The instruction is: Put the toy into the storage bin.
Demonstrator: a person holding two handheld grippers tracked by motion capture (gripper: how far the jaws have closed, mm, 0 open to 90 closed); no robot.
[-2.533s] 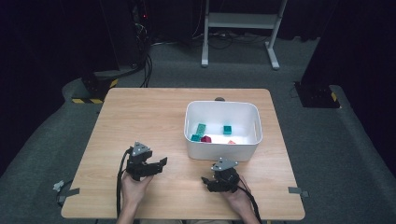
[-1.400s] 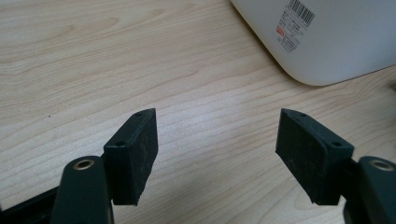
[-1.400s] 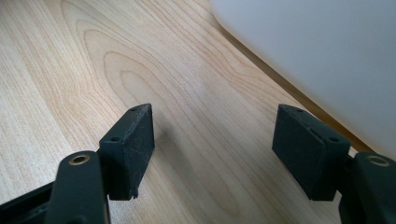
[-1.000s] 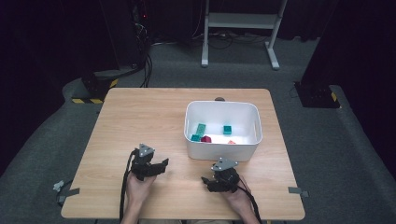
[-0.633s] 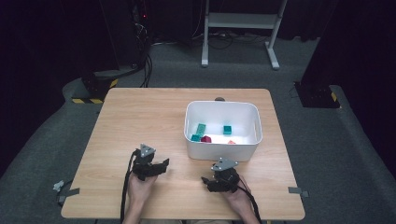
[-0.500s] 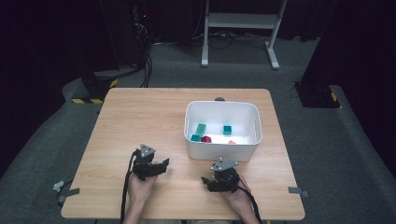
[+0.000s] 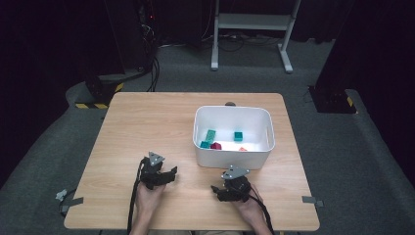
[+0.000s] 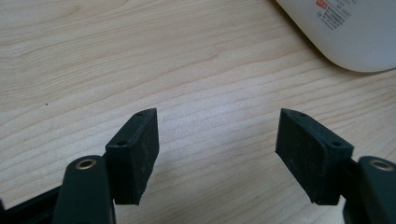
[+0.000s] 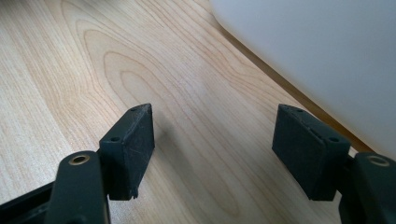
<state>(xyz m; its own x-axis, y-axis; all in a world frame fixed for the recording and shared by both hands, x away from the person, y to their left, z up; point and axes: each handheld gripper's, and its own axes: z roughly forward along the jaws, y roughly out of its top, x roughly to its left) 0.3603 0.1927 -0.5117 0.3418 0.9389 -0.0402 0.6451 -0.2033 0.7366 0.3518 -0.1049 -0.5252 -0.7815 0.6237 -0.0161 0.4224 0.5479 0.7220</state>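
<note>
My left gripper (image 7: 169, 175) rests low over the wooden table (image 7: 147, 122) near its front edge, held in a hand. Its jaws are open, with bare wood between them in the left gripper view (image 8: 217, 130). My right gripper (image 7: 219, 192) sits to the right of it, just in front of a white bin (image 7: 230, 159). It is open too, with nothing between its pads (image 9: 215, 126). Inside the bin lie several small blocks, among them a teal block (image 7: 238, 136), a green block (image 7: 210, 134) and a dark red block (image 7: 216, 146).
The bin's rounded corner (image 8: 350, 42) lies ahead and to the right of the left jaws. Its white wall (image 9: 322, 56) stands close on the right of the right jaws. Bare tabletop stretches left of the bin. Beyond the table are cables and a stand on a dark floor.
The left gripper has drifted slightly to the right over the table. The right gripper has kept still. Both stay open.
</note>
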